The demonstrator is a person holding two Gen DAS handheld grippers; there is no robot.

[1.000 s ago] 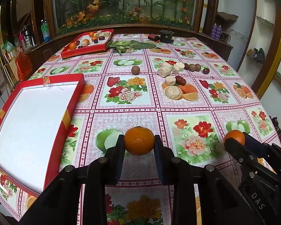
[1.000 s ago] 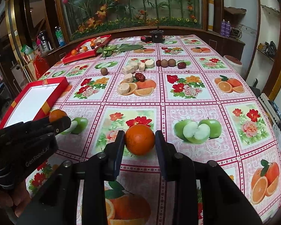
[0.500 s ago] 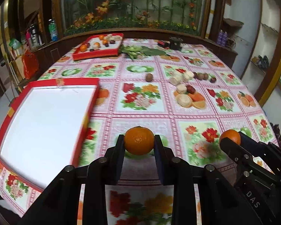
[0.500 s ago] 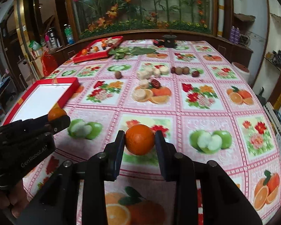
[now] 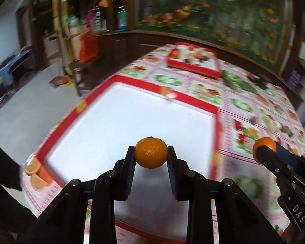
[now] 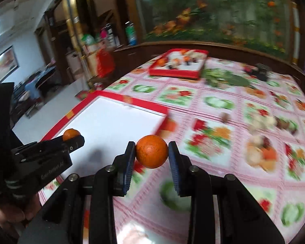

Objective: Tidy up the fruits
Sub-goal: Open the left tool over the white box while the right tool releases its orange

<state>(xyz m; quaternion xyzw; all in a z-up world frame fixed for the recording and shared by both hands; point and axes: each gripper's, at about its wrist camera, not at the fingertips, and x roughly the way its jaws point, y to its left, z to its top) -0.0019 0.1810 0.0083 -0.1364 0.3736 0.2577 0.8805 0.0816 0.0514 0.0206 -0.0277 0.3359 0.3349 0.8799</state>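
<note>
Since a second ago both views have swung left, so the empty red-rimmed tray (image 5: 120,93) that sat off to the left now fills the middle of the left wrist view, and the background is smeared with motion. The left mandarin (image 5: 150,153) is clamped across its widest part between the pads of the left hand-held gripper (image 5: 150,156), held above the tray's white floor rather than resting on it. The right mandarin (image 6: 151,151), a deeper orange, is pinched the same way in the right hand-held gripper (image 6: 151,154), over the flowered worktop (image 6: 223,101) just right of the tray's near right corner. Each fruit looks light and round, with a dimpled, slightly yielding peel, so I judge a grip at the equator with moderate squeeze suits it; harder pressure could bruise the skin, and a hold nearer the top or bottom could let it squirt out. Once set down it will likely roll unless released low on the flat floor. Farther off, a second red tray (image 6: 179,73) already carries assorted fruit, with green leaves (image 6: 227,79) to its right and loose small fruits (image 6: 270,122) blurred at the right.
</note>
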